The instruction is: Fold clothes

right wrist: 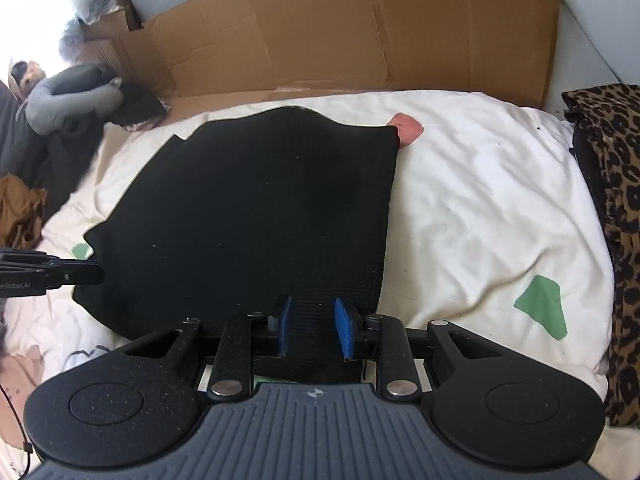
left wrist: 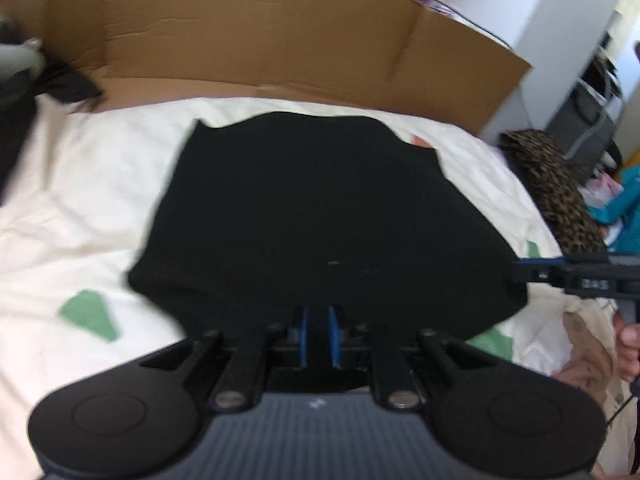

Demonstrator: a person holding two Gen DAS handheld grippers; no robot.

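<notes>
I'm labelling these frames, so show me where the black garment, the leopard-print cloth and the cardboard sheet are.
black garment (right wrist: 260, 208), right wrist view, middle of its flat spread.
leopard-print cloth (right wrist: 616, 184), right wrist view, its folded pile at the bed's right edge.
cardboard sheet (left wrist: 248, 32), left wrist view, centre of its upright panel.

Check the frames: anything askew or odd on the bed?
The black garment lies unevenly: far edge wavy, left side ragged, right edge straight. A pink patch pokes out beside its far right corner; what it is I cannot tell.

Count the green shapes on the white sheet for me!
2 in the right claw's view: one green shape right of the black cloth, another peeking out at its left edge. More may hide under the cloth.
</notes>
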